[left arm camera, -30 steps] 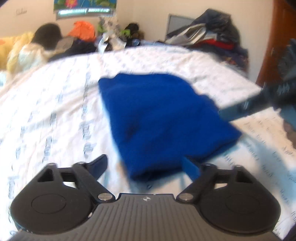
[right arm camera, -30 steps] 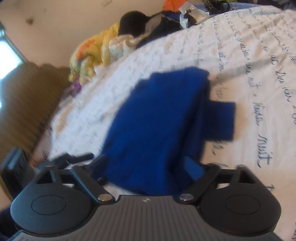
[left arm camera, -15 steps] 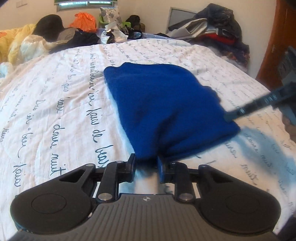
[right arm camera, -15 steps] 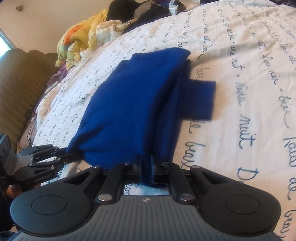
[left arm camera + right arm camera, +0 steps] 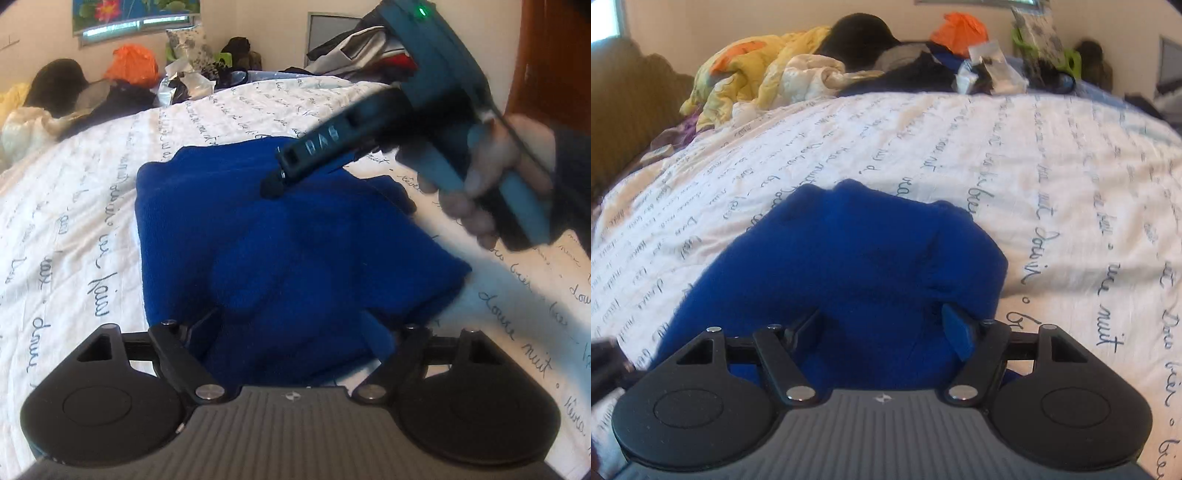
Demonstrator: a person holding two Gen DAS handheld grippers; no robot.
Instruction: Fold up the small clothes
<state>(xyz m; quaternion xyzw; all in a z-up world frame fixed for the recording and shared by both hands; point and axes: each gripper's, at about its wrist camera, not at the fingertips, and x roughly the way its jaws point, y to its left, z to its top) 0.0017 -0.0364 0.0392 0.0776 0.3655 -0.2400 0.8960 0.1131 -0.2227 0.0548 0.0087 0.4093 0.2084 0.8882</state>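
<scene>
Both tongs stand with their jaws spread wide, neither one pinching anything. Left tongs [image 5: 291,325] sit low at the near edge of the blue garment [image 5: 288,258], one finger on either side of the bunched cloth, which lies loose between them. Right tongs [image 5: 882,325] straddle the same blue garment [image 5: 857,266] from another side, fingers apart and the fabric mounded up in the gap; whether the pads [image 5: 956,328] touch the cloth I cannot tell.

From the left tongs' side, the right-hand tool [image 5: 436,99] shows as a teal-and-black body slanting down over the far part of the garment, its dark tip just above the cloth, with the person's right hand [image 5: 487,184] wrapped round the handle. It is blurred.

That garment lies folded over in a thick, rumpled heap near the middle of the bed [image 5: 74,229], on a white sheet printed with dark handwriting. Beyond the garment, along the far edge of the bed, runs a jumble: a yellow quilt [image 5: 753,74], something black [image 5: 857,40], an orange bag [image 5: 960,26] and crumpled wrappers [image 5: 990,70]. Past the garment and to its right in the left tongs' view, a pile of clothes [image 5: 362,51] is heaped against the wall.
</scene>
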